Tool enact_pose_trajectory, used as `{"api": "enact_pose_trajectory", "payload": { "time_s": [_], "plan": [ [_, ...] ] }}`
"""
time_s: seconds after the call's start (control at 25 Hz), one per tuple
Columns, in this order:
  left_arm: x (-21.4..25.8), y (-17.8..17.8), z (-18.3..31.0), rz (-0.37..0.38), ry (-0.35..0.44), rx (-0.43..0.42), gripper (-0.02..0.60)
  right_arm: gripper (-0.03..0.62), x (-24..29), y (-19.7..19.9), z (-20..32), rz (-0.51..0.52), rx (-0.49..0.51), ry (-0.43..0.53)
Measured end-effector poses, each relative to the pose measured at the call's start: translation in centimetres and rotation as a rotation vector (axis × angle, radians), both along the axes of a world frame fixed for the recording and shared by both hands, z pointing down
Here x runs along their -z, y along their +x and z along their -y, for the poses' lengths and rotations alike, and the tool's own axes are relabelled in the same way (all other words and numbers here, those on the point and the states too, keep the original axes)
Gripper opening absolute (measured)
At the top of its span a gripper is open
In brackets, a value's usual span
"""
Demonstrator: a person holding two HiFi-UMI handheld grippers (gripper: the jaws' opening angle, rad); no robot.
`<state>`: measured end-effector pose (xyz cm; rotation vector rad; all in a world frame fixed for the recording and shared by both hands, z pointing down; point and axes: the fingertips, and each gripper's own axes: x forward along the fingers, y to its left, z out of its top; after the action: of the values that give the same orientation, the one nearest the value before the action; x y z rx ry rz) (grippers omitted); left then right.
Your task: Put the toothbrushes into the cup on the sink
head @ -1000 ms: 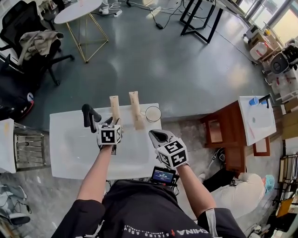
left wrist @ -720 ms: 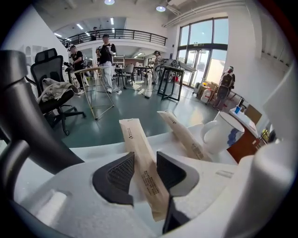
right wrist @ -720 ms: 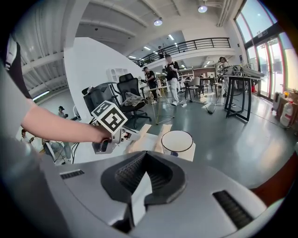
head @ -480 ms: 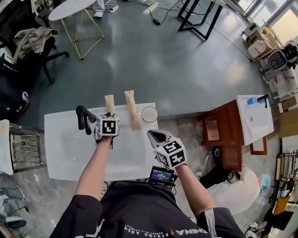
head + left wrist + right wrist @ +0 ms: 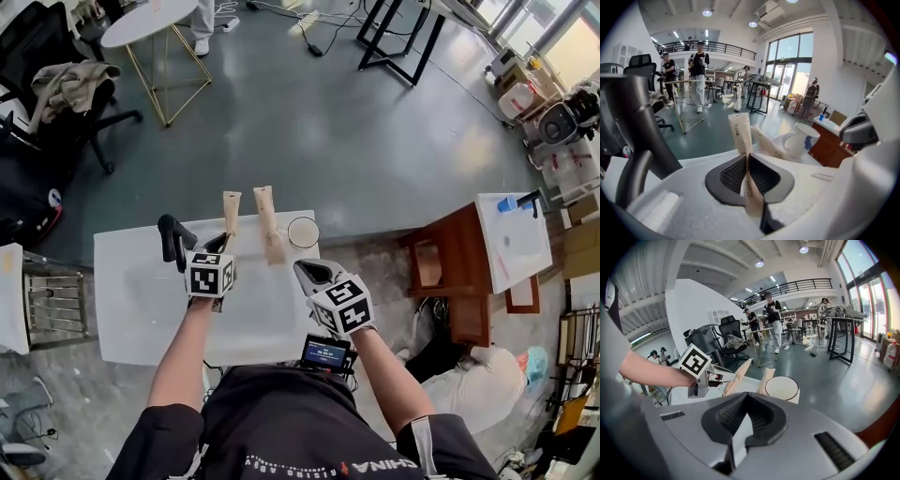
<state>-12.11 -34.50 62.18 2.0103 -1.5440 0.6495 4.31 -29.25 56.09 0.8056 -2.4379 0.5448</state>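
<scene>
Jaws of my left gripper [image 5: 746,158] have just been closing, and now they are pressing from both sides on a tan paper-wrapped toothbrush [image 5: 740,133]. Its printed end is sticking out beyond the tips, in the middle of the left gripper view. In the head view this gripper is sitting a little left of the frame centre, over the far part of the white rectangular sink top [image 5: 141,309]. The black curved faucet [image 5: 172,239] is standing just beside it on the left.

I am seeing a second tan paper-wrapped toothbrush [image 5: 269,228] lying flat on the sink top, to the right of the first one and apart from it. A white round cup with a dark rim [image 5: 305,231] is standing upright near the far right corner of the sink top, just beside that second toothbrush. I cannot tell whether they are touching. Both toothbrushes are outside the cup.

My right gripper [image 5: 307,272] is hovering to the lower right of the cup, over the right part of the sink top. Its jaws are standing together and are gripping nothing.
</scene>
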Motion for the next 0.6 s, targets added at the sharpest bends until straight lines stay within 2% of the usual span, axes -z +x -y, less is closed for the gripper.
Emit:
{"api": "enact_pose_trajectory", "payload": {
  "time_s": [0.24, 0.4, 0.44, 0.52, 0.6],
  "plan": [
    [5.8, 6.1, -2.9, -0.16, 0.172, -0.264, 0.031, 0.009, 2.1, -1.5, 0.9, 0.071, -0.013, 0.027],
    [8.6, 9.0, -4.8, -0.259, 0.246, -0.378, 0.031, 0.011, 4.1, -1.7, 1.7, 0.144, -0.056, 0.037],
    [9.1, 9.6, -5.2, -0.274, 0.26, -0.403, 0.031, 0.038, 4.8, -1.8, 1.7, 0.182, -0.055, 0.023],
    [9.9, 10.6, -5.9, -0.29, 0.281, -0.449, 0.031, 0.138, 6.1, -2.0, 1.6, 0.264, -0.04, -0.018],
    [10.5, 11.6, -6.6, -0.308, 0.302, -0.494, 0.031, 0.17, 7.0, -1.9, 1.5, 0.317, -0.032, -0.041]
  ]
}}
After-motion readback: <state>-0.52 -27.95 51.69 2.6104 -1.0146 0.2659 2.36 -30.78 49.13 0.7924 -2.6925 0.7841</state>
